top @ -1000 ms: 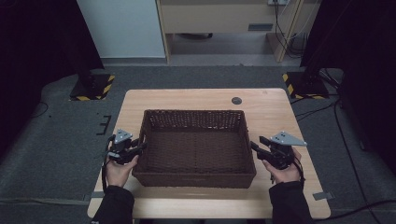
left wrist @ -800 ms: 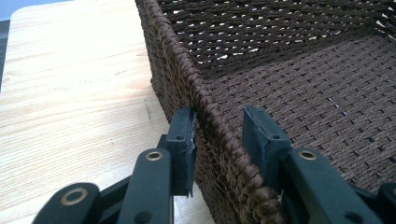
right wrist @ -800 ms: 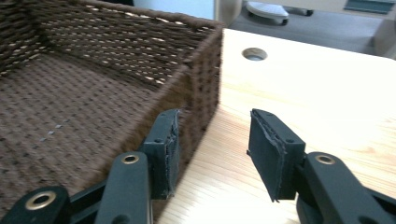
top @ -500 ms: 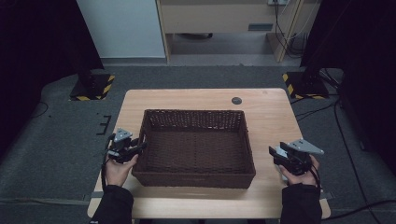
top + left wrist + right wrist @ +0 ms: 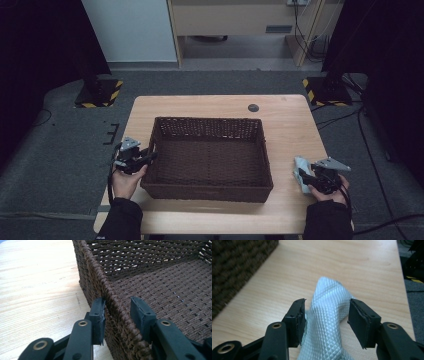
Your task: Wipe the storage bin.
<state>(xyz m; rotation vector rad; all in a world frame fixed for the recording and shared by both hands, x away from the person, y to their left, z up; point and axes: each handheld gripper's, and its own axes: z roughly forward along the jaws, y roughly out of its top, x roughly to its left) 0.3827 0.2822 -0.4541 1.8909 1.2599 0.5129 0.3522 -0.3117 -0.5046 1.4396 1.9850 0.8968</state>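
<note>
On the table, left hand-held gripper (image 5: 116,315) straddles the basket (image 5: 160,285) rim, unclamped; right hand-held gripper (image 5: 325,320) gapes around a cloth (image 5: 329,312).

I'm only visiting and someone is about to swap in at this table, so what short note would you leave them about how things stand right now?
Left gripper: open, fingers straddling the left rim of the brown wicker basket; one pad touches the rim, the other stands off.
Right gripper: open, its jaws have just been opening; the pale blue cloth lies between them on the wooden table, right of the basket.
Done: cloth reached.
Left: probably grip the cloth and put it into the basket, which holds nothing yet.
</note>
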